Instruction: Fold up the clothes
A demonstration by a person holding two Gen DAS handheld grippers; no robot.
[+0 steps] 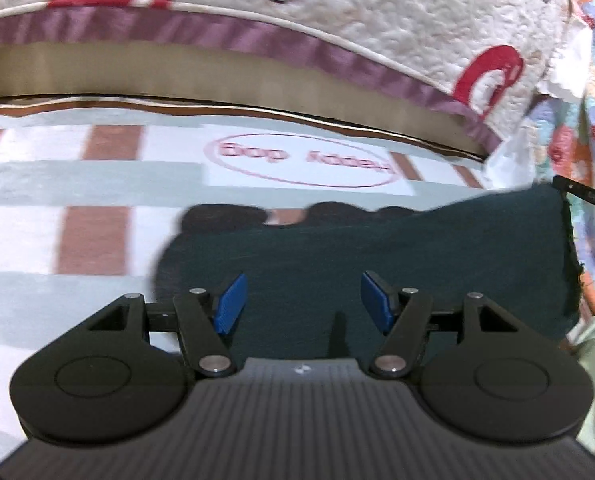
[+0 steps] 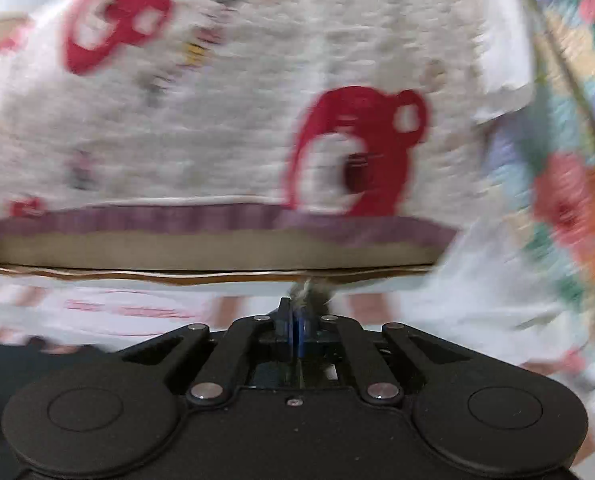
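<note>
Cloth held at one corner over a striped bed sheet, mid-fold.

The dark green cloth point(image 1: 377, 252) lies on the striped sheet point(image 1: 97, 184), its far right corner lifted, probably so that side can be carried over. The left tool point(image 1: 303, 302) hangs above the cloth with its blue pads apart and nothing between them, seemingly ready to take the near edge. The right tool point(image 2: 297, 334) has its pads pressed together on a grey wisp of fabric, likely that corner. Only the left view shows the cloth's whole spread; only the right view, blurred, shows the pinch and more of the quilt point(image 2: 237, 120).
</note>
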